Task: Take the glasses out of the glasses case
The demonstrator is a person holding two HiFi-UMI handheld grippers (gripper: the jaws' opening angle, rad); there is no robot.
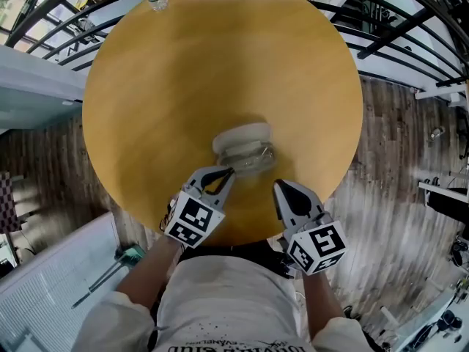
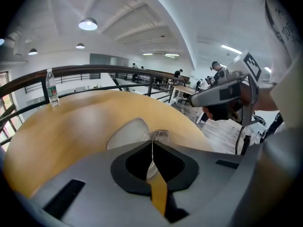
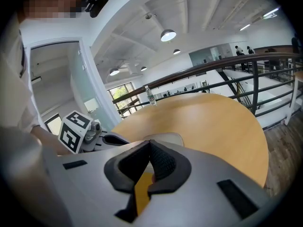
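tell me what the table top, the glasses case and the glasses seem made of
Table top: likely wood or wood-look laminate, smooth satin yellow-brown with soft glare.
Glasses case: off-white, matte, probably plastic or leatherette; too blurred to settle.
Glasses: clear see-through frame, probably plastic; the table colour shows through.

- Counter (image 1: 183,72): honey-yellow wood with a smooth, even tone.
- Glasses case (image 1: 242,134): pale cream.
- Glasses (image 1: 253,158): clear and see-through.
- Left claw (image 1: 229,173) and right claw (image 1: 278,186): grey bodies lined in black, with black-and-white square markers.
- Floor (image 1: 396,160): grey-brown planks.
- Railing (image 1: 396,28): black.
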